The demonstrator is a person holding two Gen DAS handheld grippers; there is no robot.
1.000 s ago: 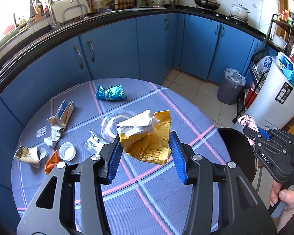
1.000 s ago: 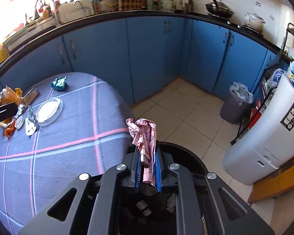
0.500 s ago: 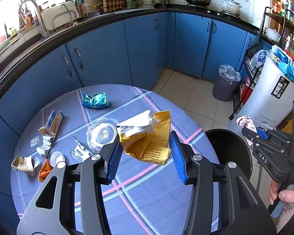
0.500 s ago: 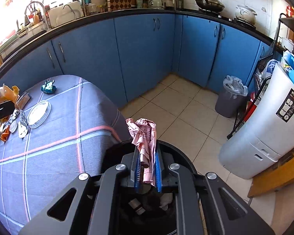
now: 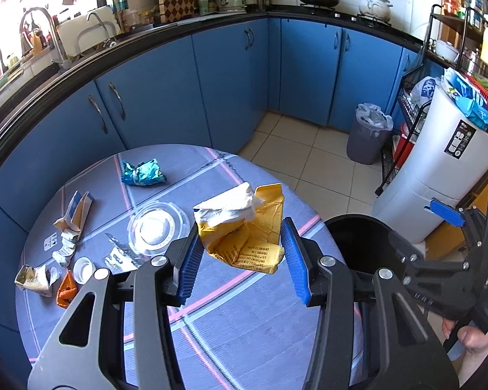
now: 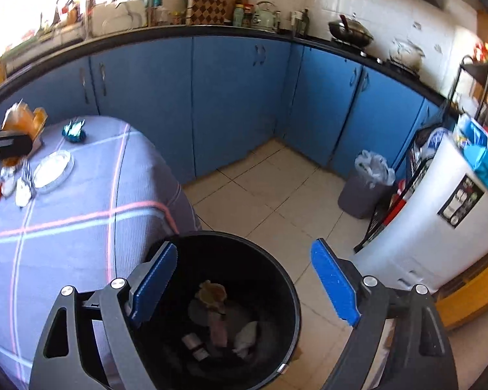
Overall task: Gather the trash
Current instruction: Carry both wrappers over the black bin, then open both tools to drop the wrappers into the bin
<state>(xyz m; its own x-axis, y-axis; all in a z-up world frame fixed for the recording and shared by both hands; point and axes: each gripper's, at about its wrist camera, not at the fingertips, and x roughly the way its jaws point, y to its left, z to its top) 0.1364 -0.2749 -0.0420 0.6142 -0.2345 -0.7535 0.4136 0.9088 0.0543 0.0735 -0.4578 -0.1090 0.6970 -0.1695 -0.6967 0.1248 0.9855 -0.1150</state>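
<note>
The right gripper [image 6: 244, 279] hangs over the black bin [image 6: 286, 292] with its jaws opening and nothing between them; a pink scrap [image 6: 218, 325] lies among the rubbish at the bottom, so this drop looks done. The left gripper [image 5: 240, 253] is pinching a crumpled yellow packet [image 5: 244, 230] with white paper bunched on top, held above the table [image 5: 244, 341]. In the left wrist view the bin's mouth [image 5: 361, 247] sits at about three o'clock from the packet, just past the table's edge.

The step in hand is probably carrying that packet to the bin. The next move calls for swinging it toward three o'clock until it is over the opening, then spreading the jaws. The right gripper [image 5: 452, 221] and the hand [image 5: 471, 344] holding it stand at that side of the bin and would likely need to clear away first.

More trash waits on the table: a blue wrapper [image 5: 143, 173] at eleven o'clock from the packet, a clear plastic lid [image 5: 159, 227] at nine, and torn cartons, a small white cap [image 5: 83, 265] and an orange scrap [image 5: 66, 292] further out toward eight.
</note>
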